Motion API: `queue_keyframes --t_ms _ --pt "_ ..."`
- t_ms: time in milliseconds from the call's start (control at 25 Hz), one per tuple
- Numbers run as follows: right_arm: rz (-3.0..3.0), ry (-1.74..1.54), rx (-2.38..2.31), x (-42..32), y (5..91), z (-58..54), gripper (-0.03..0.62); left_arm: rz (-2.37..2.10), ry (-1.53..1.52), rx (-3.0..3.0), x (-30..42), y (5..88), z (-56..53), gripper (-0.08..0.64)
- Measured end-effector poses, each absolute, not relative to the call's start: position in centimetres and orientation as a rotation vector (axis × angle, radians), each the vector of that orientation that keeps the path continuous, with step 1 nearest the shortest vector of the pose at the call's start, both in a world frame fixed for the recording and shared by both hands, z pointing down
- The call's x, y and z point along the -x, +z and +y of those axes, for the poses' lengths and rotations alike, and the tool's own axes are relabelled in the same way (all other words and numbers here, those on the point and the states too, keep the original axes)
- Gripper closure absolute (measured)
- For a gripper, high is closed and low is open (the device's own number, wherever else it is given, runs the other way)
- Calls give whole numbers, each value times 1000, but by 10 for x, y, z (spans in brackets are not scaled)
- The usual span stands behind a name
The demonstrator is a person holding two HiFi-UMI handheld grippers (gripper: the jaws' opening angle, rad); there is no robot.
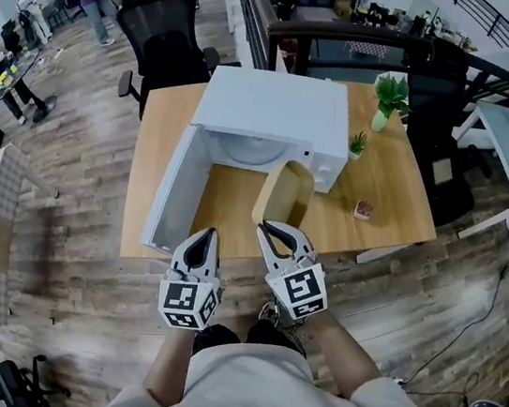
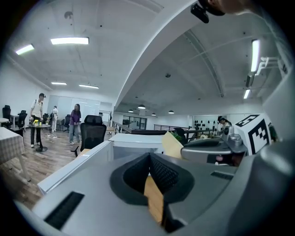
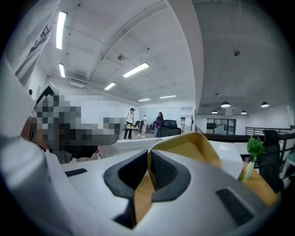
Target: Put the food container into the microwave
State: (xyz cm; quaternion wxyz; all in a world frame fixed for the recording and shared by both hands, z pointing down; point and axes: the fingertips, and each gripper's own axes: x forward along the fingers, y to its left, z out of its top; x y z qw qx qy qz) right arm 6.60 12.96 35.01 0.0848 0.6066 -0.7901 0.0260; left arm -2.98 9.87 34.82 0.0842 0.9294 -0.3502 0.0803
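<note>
A white microwave (image 1: 268,110) stands on the wooden table (image 1: 384,193) with its door (image 1: 176,191) swung open to the left, showing the cavity and its turntable. A tan food container (image 1: 286,193) is tilted up in front of the opening. My right gripper (image 1: 276,232) is shut on its near rim; in the right gripper view the yellow rim (image 3: 198,145) runs between the pads. My left gripper (image 1: 203,240) hovers over the table's front edge beside the door, shut and empty. From the left gripper view the container (image 2: 173,144) shows behind the door edge (image 2: 78,161).
A potted plant (image 1: 389,95) and a smaller one (image 1: 358,145) stand right of the microwave, with a small reddish object (image 1: 363,209) on the table near them. A black office chair (image 1: 167,28) sits behind the table. People stand far off at the left.
</note>
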Motion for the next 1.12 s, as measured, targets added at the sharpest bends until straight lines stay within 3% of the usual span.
queue_keyframes --t_ms 1120 --pt "-2354 257 -1457 -47 433 36 563 -1056 319 -2659 29 400 12 548"
